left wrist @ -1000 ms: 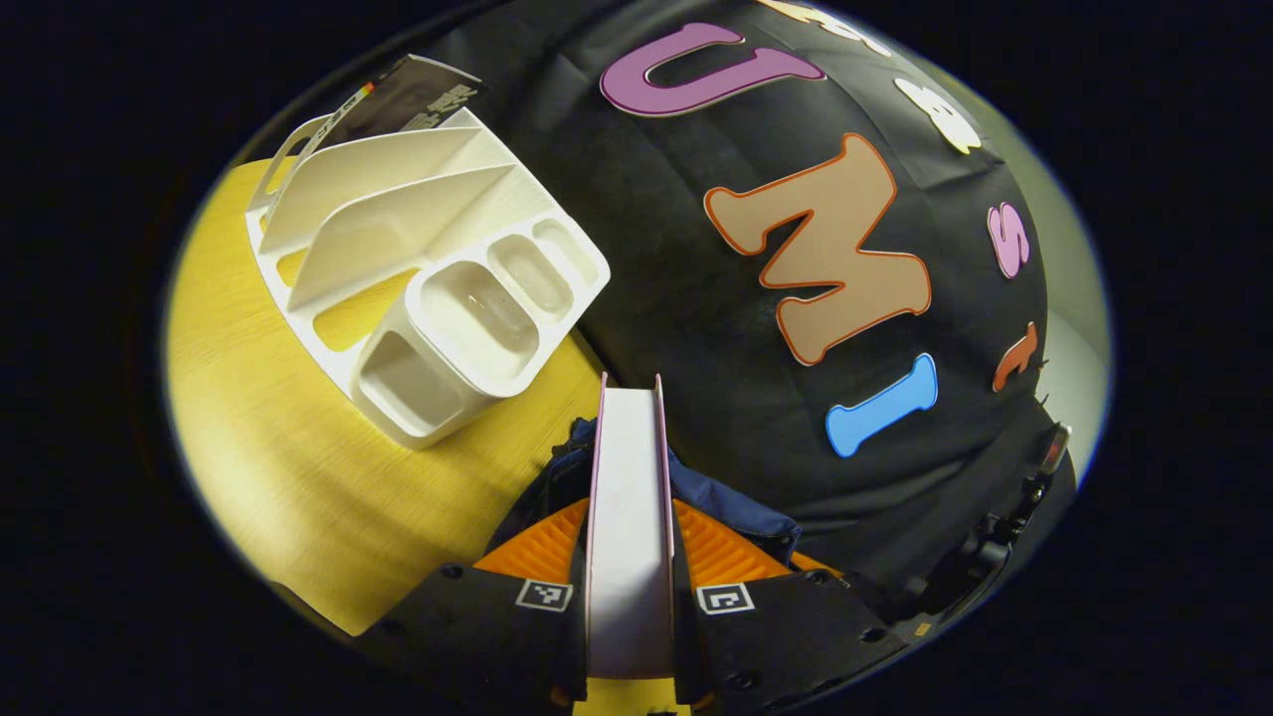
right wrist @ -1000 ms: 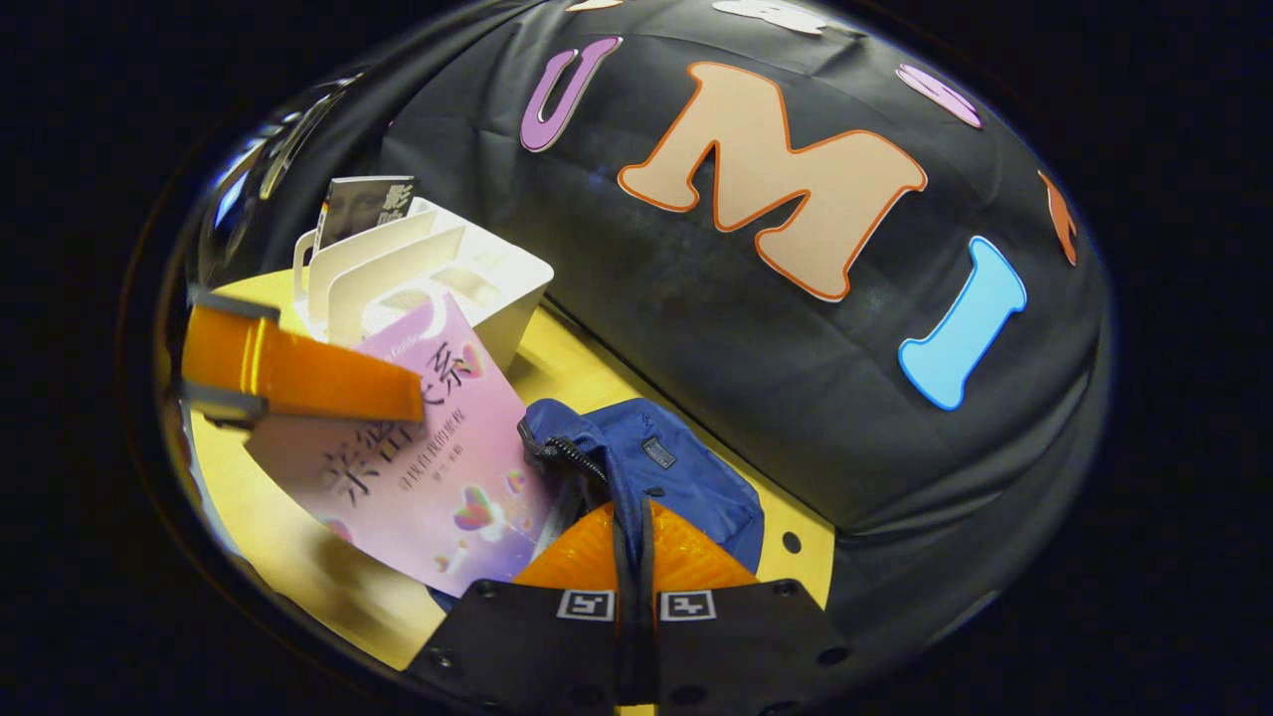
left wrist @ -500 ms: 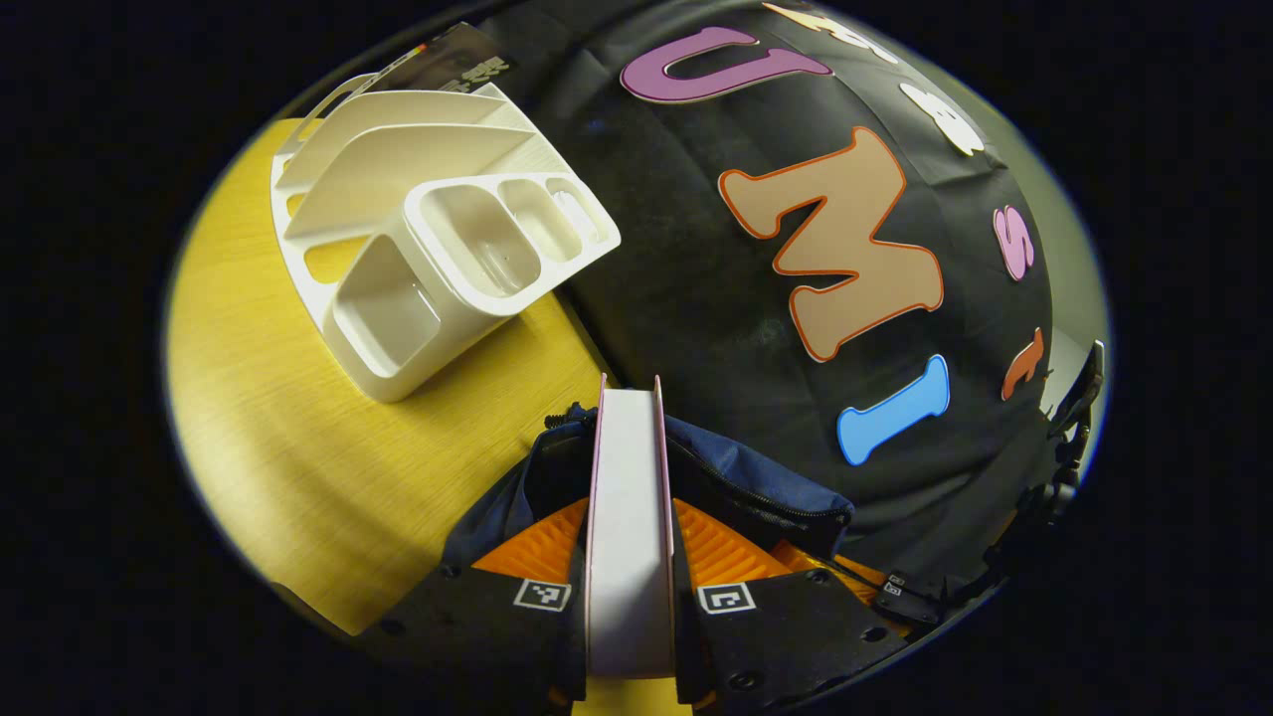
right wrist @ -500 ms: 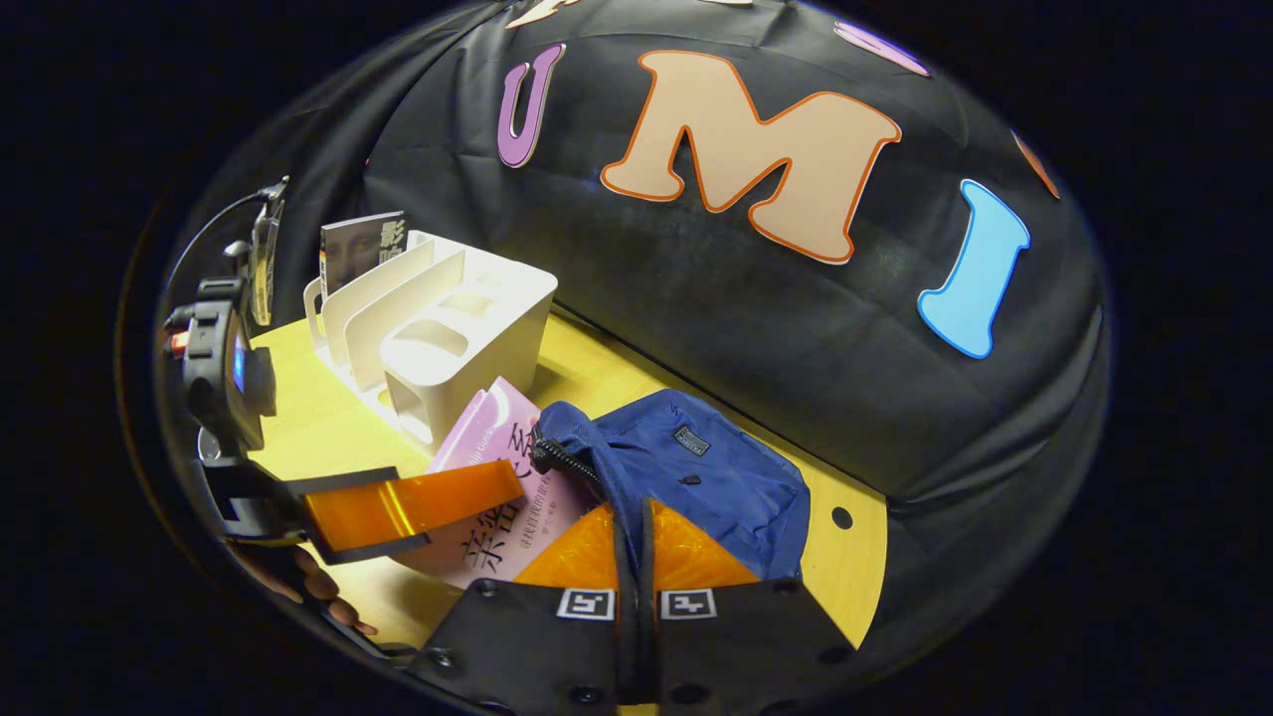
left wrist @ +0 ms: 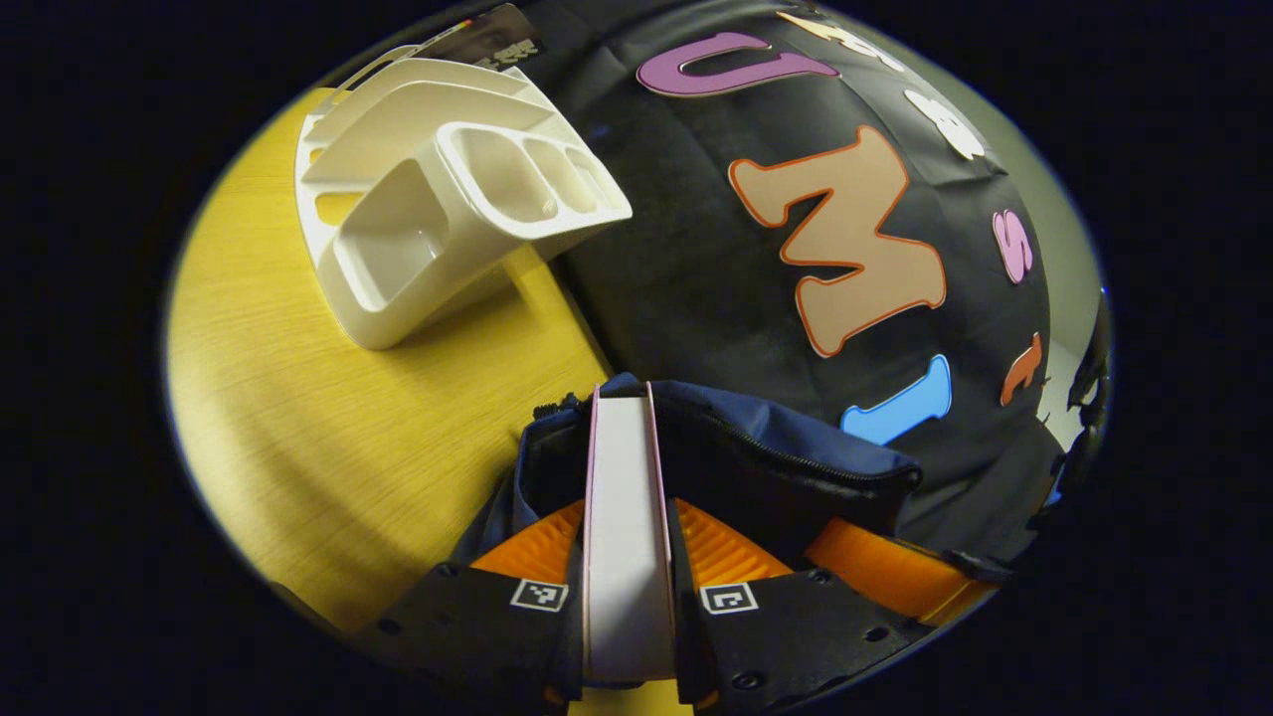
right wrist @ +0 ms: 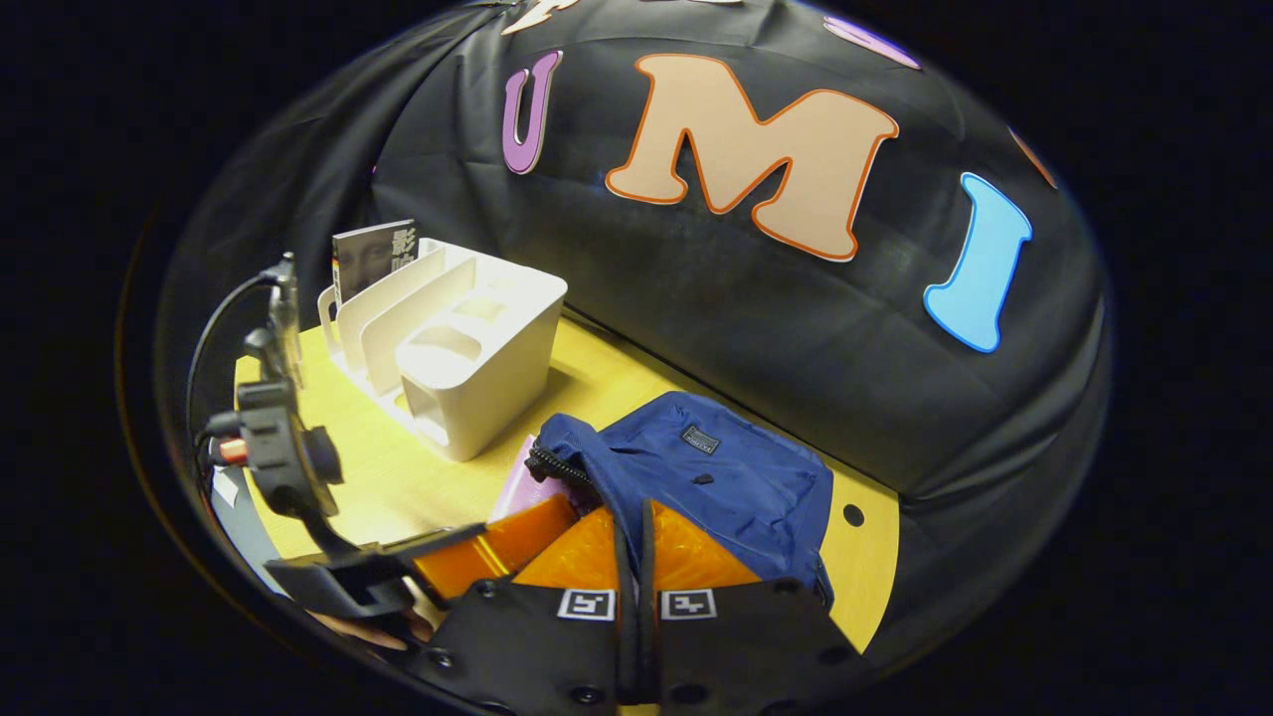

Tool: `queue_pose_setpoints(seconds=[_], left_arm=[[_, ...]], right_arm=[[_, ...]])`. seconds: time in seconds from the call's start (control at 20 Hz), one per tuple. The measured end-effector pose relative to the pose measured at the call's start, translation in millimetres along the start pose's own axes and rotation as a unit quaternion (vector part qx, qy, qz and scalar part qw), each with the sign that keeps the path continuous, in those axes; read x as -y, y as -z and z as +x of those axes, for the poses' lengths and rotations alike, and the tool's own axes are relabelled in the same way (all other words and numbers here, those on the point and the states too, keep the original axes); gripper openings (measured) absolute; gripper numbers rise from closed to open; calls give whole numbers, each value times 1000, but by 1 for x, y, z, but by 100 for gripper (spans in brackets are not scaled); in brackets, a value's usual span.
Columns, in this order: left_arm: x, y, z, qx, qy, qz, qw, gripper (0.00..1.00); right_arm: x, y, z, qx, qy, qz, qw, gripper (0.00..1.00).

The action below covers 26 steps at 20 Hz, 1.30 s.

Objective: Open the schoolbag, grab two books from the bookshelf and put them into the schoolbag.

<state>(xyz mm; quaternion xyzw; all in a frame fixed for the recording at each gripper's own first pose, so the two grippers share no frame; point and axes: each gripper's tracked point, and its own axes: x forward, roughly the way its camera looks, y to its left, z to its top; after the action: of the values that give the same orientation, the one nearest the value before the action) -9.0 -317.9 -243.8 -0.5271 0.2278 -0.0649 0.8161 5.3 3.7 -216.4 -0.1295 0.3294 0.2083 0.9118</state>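
The schoolbag point(right wrist: 716, 477) is made of matt blue cloth with a toothed zip. The bookshelf point(left wrist: 448, 199) is moulded in smooth, slightly glossy white plastic. The table point(left wrist: 328, 418) is faced in light wood grain with a soft sheen. The book point(left wrist: 625, 537) shows matt paper page edges between thin pink covers.

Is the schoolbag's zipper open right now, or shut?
Open. The schoolbag gapes along its zipper, and the pink book in the left gripper points into the dark opening.
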Motion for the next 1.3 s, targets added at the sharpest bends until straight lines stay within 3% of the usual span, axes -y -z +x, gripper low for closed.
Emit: queue_pose_setpoints(seconds=[0.4, 0.65, 0.7, 0.85, 1.1, 1.15, 1.2, 1.3], left_arm=[[-10, 18, 38, -27, 1, 27, 999, 37], [-10, 28, 44, -69, 9, 40, 997, 46], [-4, 25, 41, -75, 20, 37, 996, 51], [6, 17, 23, -88, 20, 66, 994, 95], [-22, 0, -13, -120, -27, 150, 981, 96], [-27, -2, -22, -129, -35, 162, 978, 91], [-30, -5, -30, -134, -40, 168, 976, 96], [-31, -18, -47, -134, -41, 178, 974, 96]], right_arm=[[-7, -3, -7, 3, -17, 7, 1000, 3], [8, 7, -2, -13, -3, 33, 999, 3], [11, 9, -1, -17, -1, 40, 999, 3], [16, 9, 2, -18, 5, 55, 998, 2], [23, 8, 7, -18, 13, 72, 997, 3], [25, 8, 7, -19, 14, 77, 997, 3], [26, 8, 6, -19, 15, 80, 996, 2], [29, 7, 7, -18, 20, 82, 996, 3]])
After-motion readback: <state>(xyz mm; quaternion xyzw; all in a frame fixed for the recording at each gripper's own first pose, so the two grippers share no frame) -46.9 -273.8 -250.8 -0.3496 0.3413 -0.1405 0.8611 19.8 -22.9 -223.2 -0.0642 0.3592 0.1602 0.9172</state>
